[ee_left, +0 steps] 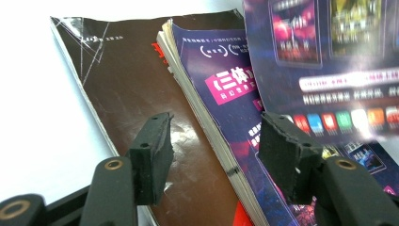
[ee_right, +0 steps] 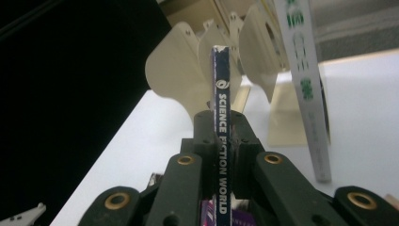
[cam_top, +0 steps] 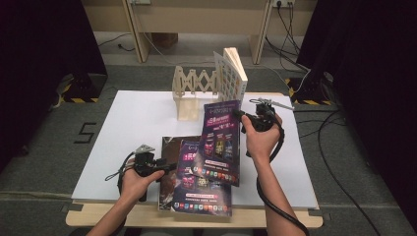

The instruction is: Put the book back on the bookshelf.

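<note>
so far, one white book (cam_top: 235, 73) is seen standing in the wooden rack (cam_top: 193, 88) at the back of the counter (cam_top: 133, 123). a purple magazine (cam_top: 222, 140) is held upright by its spine in the clamped right gripper (cam_top: 244, 117), lifted short of the rack. two more magazines (cam_top: 196, 189) are left lying flat in a stack, beside which the left gripper (cam_top: 169, 167) is held wide apart and empty. four publications are counted, and one rack.

Overhead faces forward-down; gripper cameras close — all share magazines (cam_top: 221, 142).
</note>
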Demonstrator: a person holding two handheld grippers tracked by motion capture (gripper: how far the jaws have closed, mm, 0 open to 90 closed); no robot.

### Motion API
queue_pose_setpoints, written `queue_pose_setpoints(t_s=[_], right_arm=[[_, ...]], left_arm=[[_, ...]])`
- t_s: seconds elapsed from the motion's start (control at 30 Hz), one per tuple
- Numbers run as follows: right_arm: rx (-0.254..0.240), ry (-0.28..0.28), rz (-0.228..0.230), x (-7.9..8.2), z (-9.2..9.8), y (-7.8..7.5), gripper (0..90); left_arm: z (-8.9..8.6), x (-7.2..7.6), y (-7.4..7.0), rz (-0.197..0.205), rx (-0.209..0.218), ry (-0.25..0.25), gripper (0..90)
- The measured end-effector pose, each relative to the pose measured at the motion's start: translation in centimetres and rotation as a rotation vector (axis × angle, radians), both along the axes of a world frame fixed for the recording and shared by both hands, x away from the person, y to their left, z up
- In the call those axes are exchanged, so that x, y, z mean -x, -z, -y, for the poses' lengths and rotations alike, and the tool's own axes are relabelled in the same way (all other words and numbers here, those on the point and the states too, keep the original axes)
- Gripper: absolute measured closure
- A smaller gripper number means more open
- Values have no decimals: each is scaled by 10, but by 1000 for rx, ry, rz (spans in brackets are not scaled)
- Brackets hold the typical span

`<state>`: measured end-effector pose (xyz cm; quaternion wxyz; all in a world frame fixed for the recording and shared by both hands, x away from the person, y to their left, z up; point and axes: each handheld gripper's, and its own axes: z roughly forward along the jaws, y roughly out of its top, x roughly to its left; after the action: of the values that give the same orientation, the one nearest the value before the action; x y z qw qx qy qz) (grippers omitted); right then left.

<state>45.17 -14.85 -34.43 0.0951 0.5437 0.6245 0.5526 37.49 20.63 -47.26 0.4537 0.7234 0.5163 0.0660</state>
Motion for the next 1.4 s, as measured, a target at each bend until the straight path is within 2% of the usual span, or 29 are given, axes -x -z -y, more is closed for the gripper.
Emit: queue_pose_setpoints(t_s=[0.5,1.07,1.4], right_arm=[[21,26,117,-12,-14,-24,847],[18,44,144,-18,-17,-33,847],[26,58,177,-22,-19,-38,847]], left_arm=[[-3,2,-1,8,0,-5,434],[-3,2,0,11,-10,0,432],[-3,2,1,12,-11,-2,432]])
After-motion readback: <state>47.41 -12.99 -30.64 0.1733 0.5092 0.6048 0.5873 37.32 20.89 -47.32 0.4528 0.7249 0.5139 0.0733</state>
